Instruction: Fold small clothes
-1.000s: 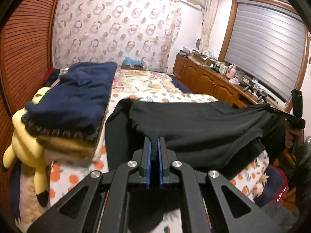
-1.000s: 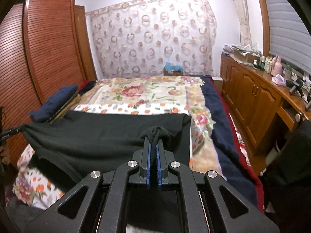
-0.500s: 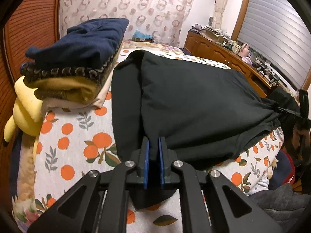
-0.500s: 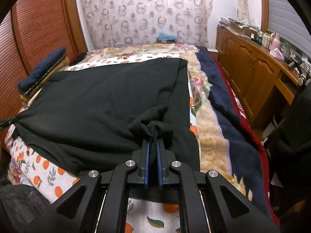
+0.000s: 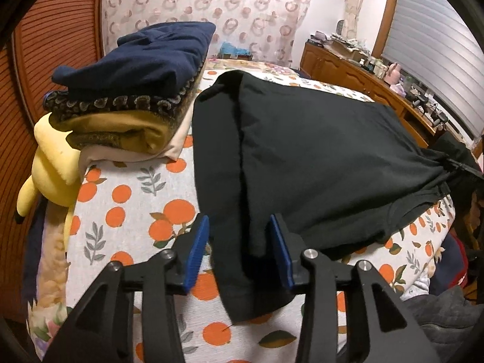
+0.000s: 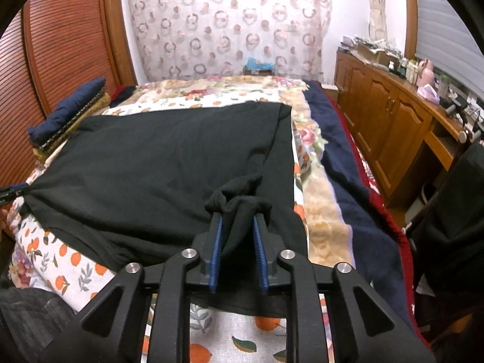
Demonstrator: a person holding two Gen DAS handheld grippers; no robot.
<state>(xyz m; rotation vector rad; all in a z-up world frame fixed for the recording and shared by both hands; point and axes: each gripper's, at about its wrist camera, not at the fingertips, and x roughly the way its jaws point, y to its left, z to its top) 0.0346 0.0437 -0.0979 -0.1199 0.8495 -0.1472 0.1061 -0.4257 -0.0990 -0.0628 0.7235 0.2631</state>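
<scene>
- The orange-print bedspread [image 5: 127, 199] carries everything else.
- The black garment [image 5: 317, 163] lies spread flat across it.
- A stack of folded clothes [image 5: 136, 90] sits just beside the garment's edge (navy piece on top).
- The left gripper [image 5: 239, 242] has just been opening, jaws apart around the garment's near corner.
- The right gripper [image 6: 237, 233] has likewise been opening, a bunched fold loose between its jaws.

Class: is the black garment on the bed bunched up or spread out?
Spread out: the black garment lies flat across the bed.

Circle-patterned curtain [image 6: 230, 27], slatted wooden wardrobe [image 6: 60, 45], wooden cabinets [image 6: 390, 118], grey window blind [image 5: 435, 60]
</scene>
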